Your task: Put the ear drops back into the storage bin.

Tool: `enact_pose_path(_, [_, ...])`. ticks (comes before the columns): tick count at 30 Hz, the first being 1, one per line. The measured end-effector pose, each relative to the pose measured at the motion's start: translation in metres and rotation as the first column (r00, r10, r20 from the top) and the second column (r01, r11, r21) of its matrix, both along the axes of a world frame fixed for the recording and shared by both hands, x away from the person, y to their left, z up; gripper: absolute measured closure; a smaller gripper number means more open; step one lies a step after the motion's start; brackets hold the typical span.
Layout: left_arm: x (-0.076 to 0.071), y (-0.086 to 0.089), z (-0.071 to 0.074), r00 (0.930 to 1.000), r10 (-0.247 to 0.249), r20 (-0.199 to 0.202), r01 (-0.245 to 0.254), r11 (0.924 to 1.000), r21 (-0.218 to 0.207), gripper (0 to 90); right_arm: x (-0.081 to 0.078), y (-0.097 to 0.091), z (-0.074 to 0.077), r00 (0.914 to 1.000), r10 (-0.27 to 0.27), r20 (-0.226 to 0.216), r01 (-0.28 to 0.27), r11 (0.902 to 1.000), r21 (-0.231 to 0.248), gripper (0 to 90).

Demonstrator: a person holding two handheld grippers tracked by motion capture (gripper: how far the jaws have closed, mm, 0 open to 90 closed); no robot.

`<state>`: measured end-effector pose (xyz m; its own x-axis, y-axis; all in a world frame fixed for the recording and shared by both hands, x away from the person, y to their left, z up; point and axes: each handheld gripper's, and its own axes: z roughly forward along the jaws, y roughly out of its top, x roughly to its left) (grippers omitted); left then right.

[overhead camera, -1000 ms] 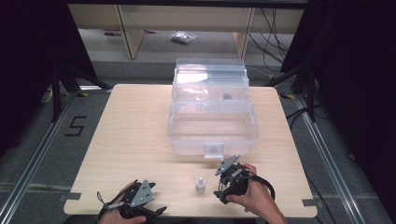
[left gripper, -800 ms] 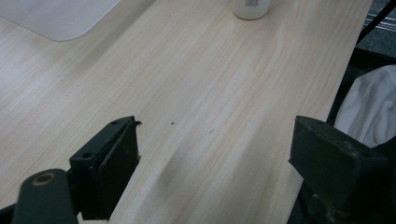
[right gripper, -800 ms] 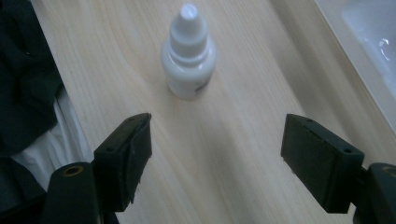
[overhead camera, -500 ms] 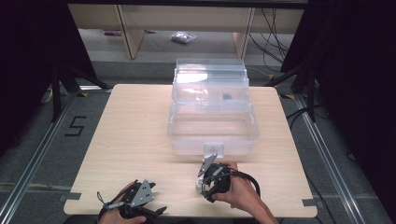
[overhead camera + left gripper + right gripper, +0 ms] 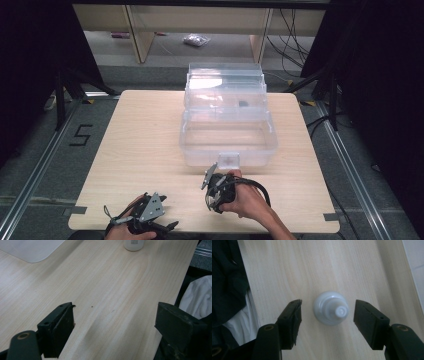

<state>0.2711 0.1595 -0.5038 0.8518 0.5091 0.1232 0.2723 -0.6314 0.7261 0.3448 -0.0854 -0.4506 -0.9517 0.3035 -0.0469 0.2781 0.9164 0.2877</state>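
One small white bottle (image 5: 331, 311) stands upright on the table (image 5: 140, 150), near the front wall of the one clear box (image 5: 229, 135). The right gripper (image 5: 327, 312) points down over it; its jaws have just been closing, bottle between them, pads not yet touching. The left gripper (image 5: 113, 322), well left of the box, is spread wide and holds nothing. Two grippers, one bottle.

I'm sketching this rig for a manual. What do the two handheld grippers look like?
Both are black. The left gripper and right gripper each carry a grey three-cornered plate on top. Each has two blocky black jaws with screw holes. A black cable loops from the right one.
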Motion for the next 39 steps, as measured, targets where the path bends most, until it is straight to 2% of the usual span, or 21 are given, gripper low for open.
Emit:
enact_pose_path(2, [0.001, 0.001, 0.000, 1.0000, 0.001, -0.003, -0.001, 1.0000, 0.006, 15.1, 0.002, 0.002, -0.001, 1.0000, 0.001, 0.005, -0.001, 0.9998, -0.018, 43.3])
enact_pose_path(5, [-0.001, 0.000, -0.001, 0.9997, 0.012, -0.019, -0.013, 0.9996, -0.026, 15.1, 0.003, 0.004, -0.002, 0.9999, -0.005, -0.009, 0.004, 0.9996, -0.028, 45.8])
enact_pose_path(6, [-0.001, 0.000, -0.001, 0.9998, 0.009, -0.016, -0.010, 0.9997, -0.024, 15.0, 0.005, 0.004, -0.002, 0.9999, 0.014, -0.006, -0.015, 0.9994, -0.033, 46.5])
enact_pose_path(8, [0.000, 0.000, 0.000, 1.0000, -0.002, 0.000, 0.002, 1.0000, -0.001, 15.1, 0.004, 0.006, -0.002, 0.9998, -0.010, -0.019, 0.009, 0.9992, -0.039, 47.7])
enact_pose_path(9, [0.000, 0.000, 0.000, 1.0000, 0.000, -0.001, 0.000, 1.0000, -0.001, 15.1, 0.006, 0.006, -0.003, 0.9996, 0.025, -0.010, -0.025, 0.9988, -0.042, 48.2])
enact_pose_path(11, [0.001, 0.000, 0.000, 1.0000, -0.002, -0.001, 0.002, 1.0000, -0.001, 15.1, 0.006, 0.007, -0.005, 0.9999, 0.006, -0.014, -0.007, 0.9977, -0.067, 48.9])
enact_pose_path(12, [0.000, 0.000, -0.001, 0.9999, 0.009, -0.013, -0.009, 0.9999, -0.009, 15.1, 0.007, 0.008, -0.006, 0.9997, 0.024, -0.011, -0.024, 0.9977, -0.064, 49.0])
enact_pose_path(14, [-0.001, 0.000, -0.001, 0.9998, 0.008, -0.020, -0.009, 0.9998, -0.019, 15.1, 0.007, 0.008, -0.007, 0.9998, 0.012, -0.015, -0.013, 0.9978, -0.065, 49.9])
enact_pose_path(15, [0.000, 0.000, 0.000, 1.0000, 0.004, -0.007, -0.004, 1.0000, 0.004, 15.1, 0.008, 0.008, -0.007, 0.9996, 0.026, -0.013, -0.027, 0.9978, -0.061, 50.7])
enact_pose_path(16, [0.001, 0.000, 0.000, 1.0000, -0.003, -0.002, 0.003, 1.0000, 0.008, 15.1, 0.009, 0.008, -0.007, 0.9991, 0.043, -0.001, -0.043, 0.9955, -0.085, 51.4])
enact_pose_path(22, [0.000, 0.000, 0.000, 1.0000, -0.001, -0.005, 0.001, 1.0000, -0.001, 15.1, 0.010, 0.013, -0.009, 0.9967, 0.080, -0.011, -0.081, 0.9928, -0.089, 59.5])
enact_pose_path(25, [0.000, 0.000, 0.000, 1.0000, -0.003, -0.005, 0.003, 1.0000, -0.002, 15.1, 0.009, 0.014, -0.009, 0.9976, 0.068, -0.016, -0.069, 0.9926, -0.100, 60.0])
enact_pose_path(27, [0.000, 0.000, 0.000, 1.0000, -0.001, -0.006, 0.001, 1.0000, -0.003, 15.1, 0.012, 0.013, -0.008, 0.9939, 0.110, 0.005, -0.109, 0.9890, -0.100, 60.0])
enact_pose_path(29, [0.000, 0.000, 0.000, 1.0000, -0.002, -0.004, 0.002, 1.0000, -0.001, 15.1, 0.008, 0.012, -0.003, 0.9988, 0.042, -0.023, -0.045, 0.9931, -0.109, 60.1])
enact_pose_path(30, [0.000, 0.000, 0.000, 1.0000, -0.002, -0.004, 0.002, 1.0000, -0.001, 15.1, 0.009, 0.011, -0.001, 0.9983, 0.053, -0.023, -0.055, 0.9933, -0.102, 60.1])
enact_pose_path(31, [0.000, 0.000, 0.000, 1.0000, -0.002, -0.005, 0.002, 1.0000, -0.003, 15.0, 0.008, 0.010, 0.001, 0.9991, 0.029, -0.031, -0.032, 0.9947, -0.098, 60.0])
enact_pose_path(33, [0.000, 0.000, 0.000, 1.0000, -0.002, -0.004, 0.002, 1.0000, 0.000, 15.1, 0.011, 0.006, 0.006, 0.9982, 0.058, -0.014, -0.059, 0.9942, -0.089, 60.1])
enact_pose_path(34, [0.000, 0.000, 0.000, 1.0000, -0.002, -0.004, 0.002, 1.0000, 0.000, 15.1, 0.012, 0.004, 0.007, 0.9991, 0.041, -0.015, -0.042, 0.9951, -0.090, 60.0])
enact_pose_path(37, [0.000, 0.000, 0.000, 1.0000, -0.001, -0.005, 0.001, 1.0000, -0.001, 15.1, 0.015, 0.001, 0.011, 0.9984, 0.056, 0.003, -0.055, 0.9949, -0.084, 60.1])
enact_pose_path(38, [0.001, 0.000, 0.000, 1.0000, -0.001, -0.005, 0.001, 1.0000, -0.001, 15.1, 0.014, -0.003, 0.016, 0.9999, 0.010, -0.012, -0.011, 0.9982, -0.059, 60.1])
enact_pose_path(39, [0.001, 0.000, 0.000, 1.0000, -0.002, -0.005, 0.002, 1.0000, 0.000, 15.0, 0.015, -0.005, 0.018, 0.9999, 0.009, -0.014, -0.010, 0.9982, -0.059, 60.1])
